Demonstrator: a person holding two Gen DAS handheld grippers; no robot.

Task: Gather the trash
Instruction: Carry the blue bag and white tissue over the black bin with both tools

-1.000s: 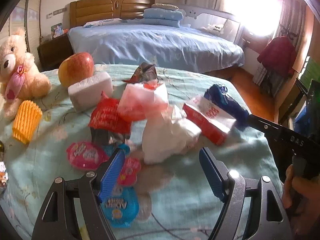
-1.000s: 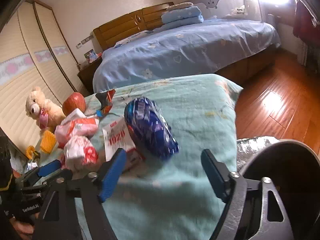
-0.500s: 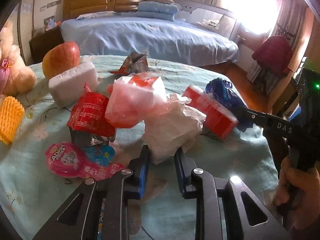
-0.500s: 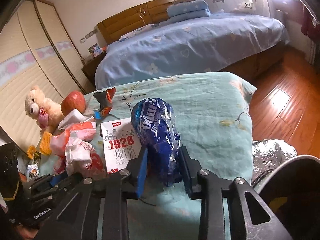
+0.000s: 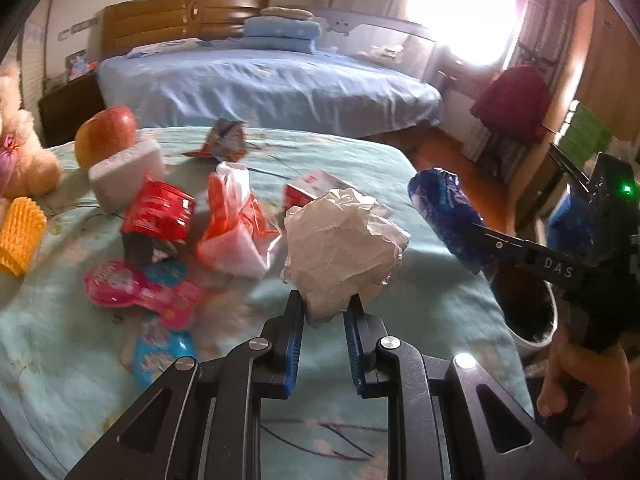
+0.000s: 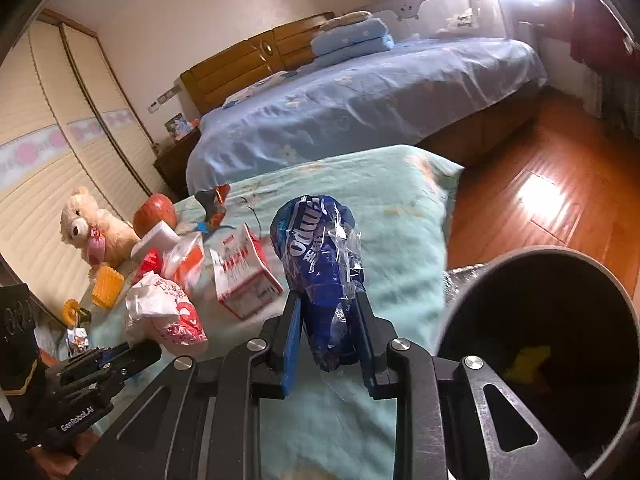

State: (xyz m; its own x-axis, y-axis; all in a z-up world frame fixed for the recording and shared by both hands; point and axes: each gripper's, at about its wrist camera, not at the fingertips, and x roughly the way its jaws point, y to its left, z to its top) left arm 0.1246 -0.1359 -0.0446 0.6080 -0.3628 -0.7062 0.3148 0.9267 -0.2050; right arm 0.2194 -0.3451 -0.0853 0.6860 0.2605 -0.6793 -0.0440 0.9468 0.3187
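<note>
The left gripper (image 5: 323,312) is clamped on a white paper ball (image 5: 340,240); its jaws have just been closing, and the ball now sticks up from between the blue pads, lifted off the green blanket (image 5: 420,304). To the left of these fingers lie more bits of trash, close together: a pink and white bag (image 5: 234,232), a red wrapper (image 5: 160,214), a pink pack (image 5: 120,284) and a blue pack (image 5: 160,354). Past them sit a white block (image 5: 126,170), an apple (image 5: 105,133), a yellow cup (image 5: 20,240) and a teddy (image 5: 24,160) at the blanket's left side. Just behind the ball a red and white box (image 5: 316,184) peeks out. Below the fingers and to their right the blanket is bare up to its right edge, so there is room on that side. The right gripper (image 6: 327,320) is clamped on a blue bag (image 6: 320,264); its jaws have also just been closing, and the bag stands up between the pads, held above the blanket. In the left view the same bag hangs in the air to the right of the paper ball, well apart from it, near the blanket's right edge. Right of the right fingers is the dark round bin (image 6: 532,344), its rim just beside the blanket's edge, with something yellow inside. Beyond the edge is bare wood floor (image 6: 560,200). Left of the right fingers lies the box, and the left gripper with its ball shows farther left.
</note>
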